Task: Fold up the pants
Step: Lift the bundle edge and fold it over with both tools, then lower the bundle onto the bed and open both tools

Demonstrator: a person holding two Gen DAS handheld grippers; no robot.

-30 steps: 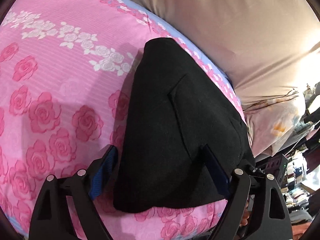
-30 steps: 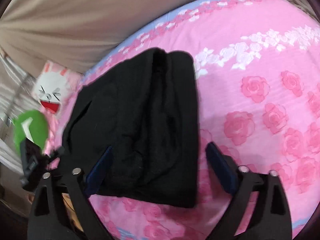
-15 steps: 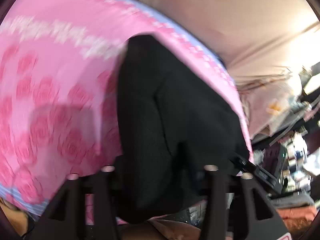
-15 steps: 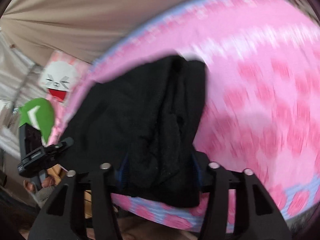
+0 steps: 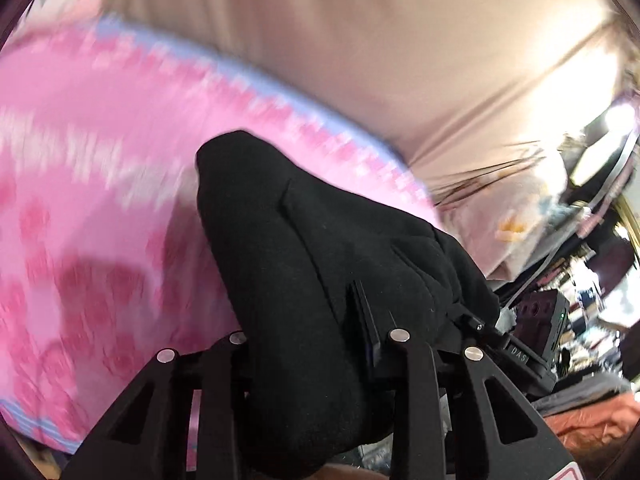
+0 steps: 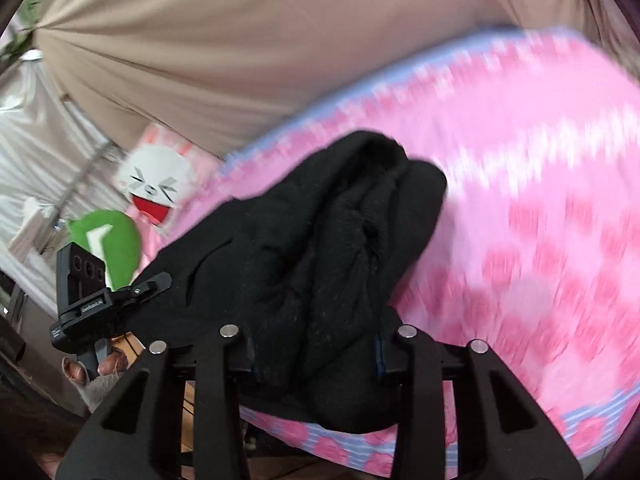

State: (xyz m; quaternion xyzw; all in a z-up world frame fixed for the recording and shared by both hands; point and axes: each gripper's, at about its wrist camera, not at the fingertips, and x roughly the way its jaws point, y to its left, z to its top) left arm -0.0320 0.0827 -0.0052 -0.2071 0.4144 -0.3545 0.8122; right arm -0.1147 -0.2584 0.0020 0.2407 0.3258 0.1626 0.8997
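Note:
The black folded pants lie as a thick bundle on the pink rose-print bedsheet. My left gripper is shut on the near end of the pants, which bulge between its fingers. In the right wrist view the pants show fuzzy inner folds on top. My right gripper is shut on the other near corner of the pants. The near end is raised off the sheet; the far end still rests on it. The left gripper's body shows at the left of the right wrist view.
A beige curtain hangs behind the bed. A cartoon rabbit cushion and a green object sit beyond the bed's left edge. Cluttered shelves and orange cloth lie off the bed's right edge. The sheet's front edge is close below.
Both grippers went from open around the pants' near edge to shut on it. They have lifted that end, and the views now tilt upward with motion blur.

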